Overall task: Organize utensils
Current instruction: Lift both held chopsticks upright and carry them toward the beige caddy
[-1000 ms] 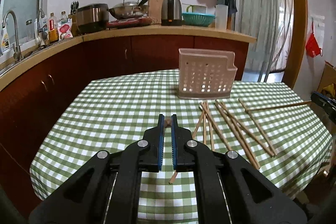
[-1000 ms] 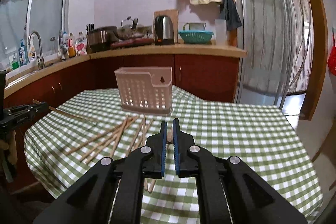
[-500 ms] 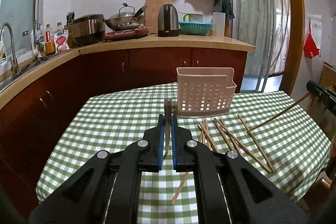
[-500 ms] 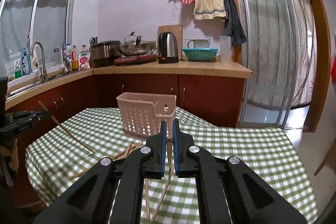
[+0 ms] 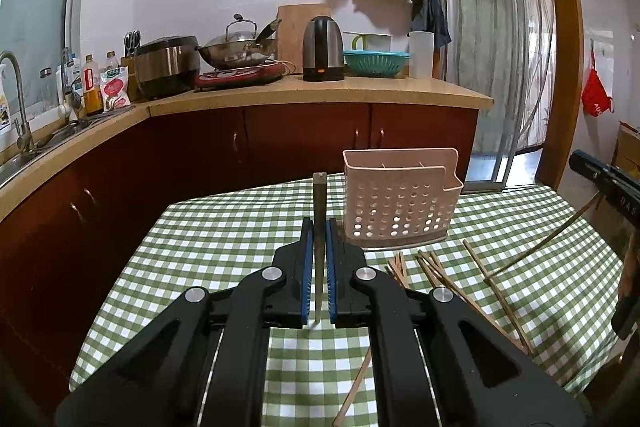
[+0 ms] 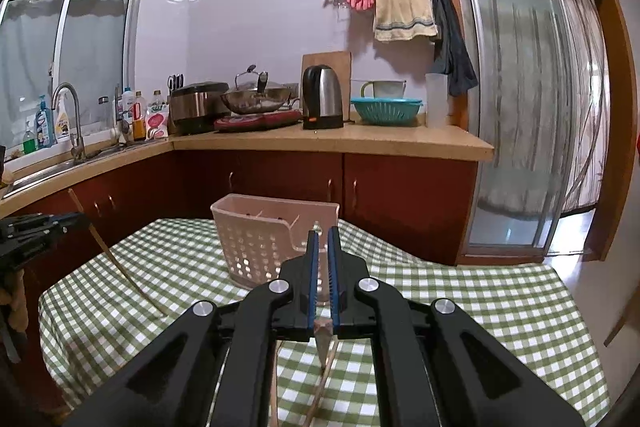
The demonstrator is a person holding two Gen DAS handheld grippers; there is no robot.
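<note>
A pink perforated utensil basket [image 5: 400, 203] stands upright on the green checked table [image 5: 208, 247]. My left gripper [image 5: 319, 227] is shut on a wooden chopstick [image 5: 319, 195] that stands nearly upright between its pads, left of the basket. Several loose chopsticks [image 5: 440, 279] lie on the cloth in front of the basket. My right gripper [image 6: 323, 235] is shut on another chopstick [image 6: 322, 335], whose end pokes out below the jaws, just before the basket [image 6: 256, 243]. Each gripper shows at the edge of the other's view, its chopstick [image 5: 540, 251] slanting down to the cloth.
Behind the table runs a kitchen counter [image 5: 320, 91] with a kettle [image 5: 323, 49], a wok, a rice cooker and a teal colander. A sink with a tap [image 6: 72, 115] sits at the left. A glass sliding door [image 6: 520, 107] is at the right.
Both grippers have risen from the table, each with its chopstick. The left one's chopstick has swung from lying low to nearly upright. The basket now sits closer in both views.
</note>
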